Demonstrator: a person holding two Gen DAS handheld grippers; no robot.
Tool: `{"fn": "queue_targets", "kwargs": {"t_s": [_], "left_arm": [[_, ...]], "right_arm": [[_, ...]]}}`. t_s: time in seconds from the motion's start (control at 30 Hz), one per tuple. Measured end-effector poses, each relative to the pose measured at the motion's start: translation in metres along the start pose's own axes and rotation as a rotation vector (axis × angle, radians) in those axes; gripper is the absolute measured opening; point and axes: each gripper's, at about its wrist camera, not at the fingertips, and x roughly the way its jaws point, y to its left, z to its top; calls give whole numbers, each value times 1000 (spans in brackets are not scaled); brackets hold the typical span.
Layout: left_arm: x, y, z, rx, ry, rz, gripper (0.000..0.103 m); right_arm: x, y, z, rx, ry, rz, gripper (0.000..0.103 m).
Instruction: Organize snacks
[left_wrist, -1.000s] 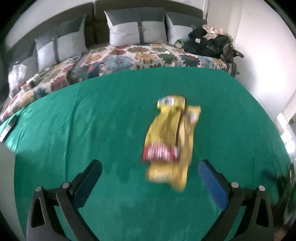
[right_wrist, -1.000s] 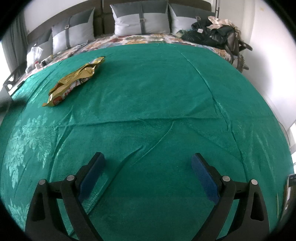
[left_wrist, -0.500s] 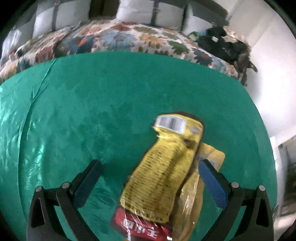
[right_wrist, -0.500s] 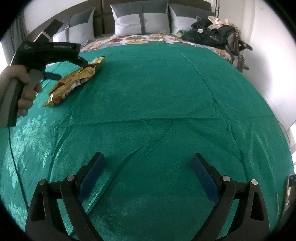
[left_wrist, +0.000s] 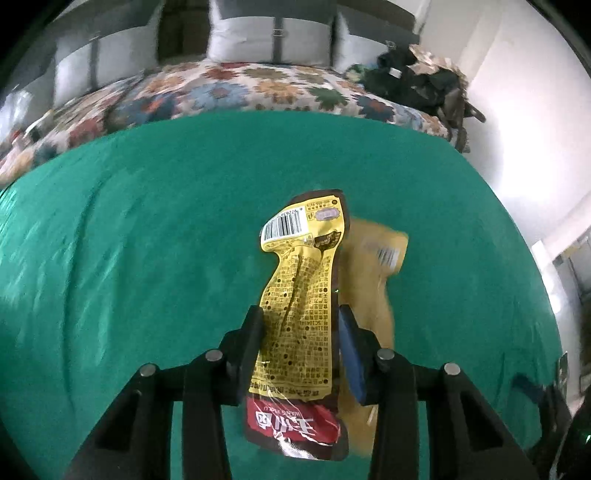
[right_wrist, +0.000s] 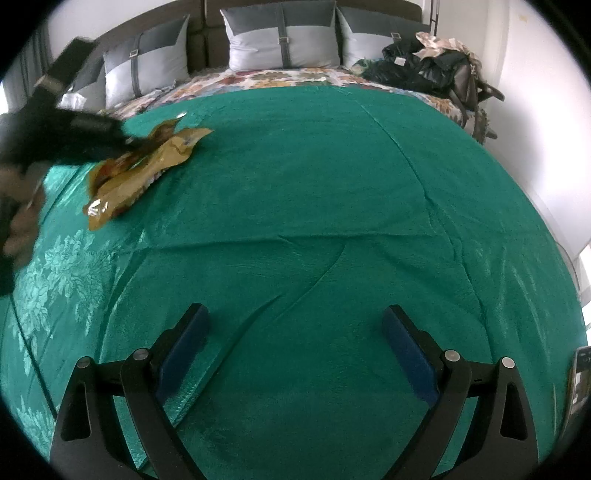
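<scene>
The left tool (left_wrist: 301, 325) is closing, its jaws narrowed around the yellow snack packet (left_wrist: 299, 317) on the green blanket (left_wrist: 147, 240), a second packet (left_wrist: 373, 266) just right of it. The right tool (right_wrist: 295, 332) hovers spread wide and empty over the near blanket.

A wide bed (right_wrist: 332, 184) fills the room, draped in a green blanket (right_wrist: 314, 229) over a floral quilt (left_wrist: 240, 88). Grey pillows (right_wrist: 282, 40) lean on a dark headboard (right_wrist: 207, 33); dark clothes (right_wrist: 424, 70) are heaped beside a bright white wall (right_wrist: 535, 110).
</scene>
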Motion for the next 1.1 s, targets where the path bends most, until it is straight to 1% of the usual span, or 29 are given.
{"fn": "queue_targets", "kwargs": {"t_s": [0.03,0.17,0.23,0.27,0.3,0.37,0.4,0.43,0.47,0.5,0.57,0.63,0.7,0.73,0.8,0.87,1.1], "left_arm": [[-5,5,-7,-14,2,-1,40],[-49,31,-59,-93,-6,57,38],[-73,45,-90,-149,-27,108,37],[-82,49,-101,-159,-34,130,37],[-90,52,-113,-162,-42,167,37],[-100,54,-132,-152,-59,227,38],[-102,55,-136,-150,-65,232,47],[-99,54,-141,-142,-52,227,55],[-94,51,-143,-127,-39,228,74],[-91,48,-145,-106,-35,237,85],[-88,43,-148,-60,-44,267,86],[-80,44,-152,-41,-33,307,86],[-78,49,-153,-69,-49,308,93],[-80,57,-156,-104,-61,315,96],[-82,66,-161,-138,-75,340,103],[-86,73,-167,-144,-105,343,103],[-87,72,-172,-141,-117,351,103]], "right_arm": [[0,0,0,0,0,0,97],[0,0,0,0,0,0,97],[0,0,0,0,0,0,98],[0,0,0,0,0,0,98],[0,0,0,0,0,0,98],[0,0,0,0,0,0,98],[0,0,0,0,0,0,98],[0,0,0,0,1,0,98],[0,-1,0,0,1,0,98],[0,0,0,0,1,0,98],[0,-1,0,0,1,0,98],[0,0,0,0,1,0,98],[0,0,0,0,1,0,98],[0,0,0,0,1,0,98],[0,-1,0,0,1,0,98],[-1,-1,0,0,1,0,98],[0,0,0,0,2,0,98]]}}
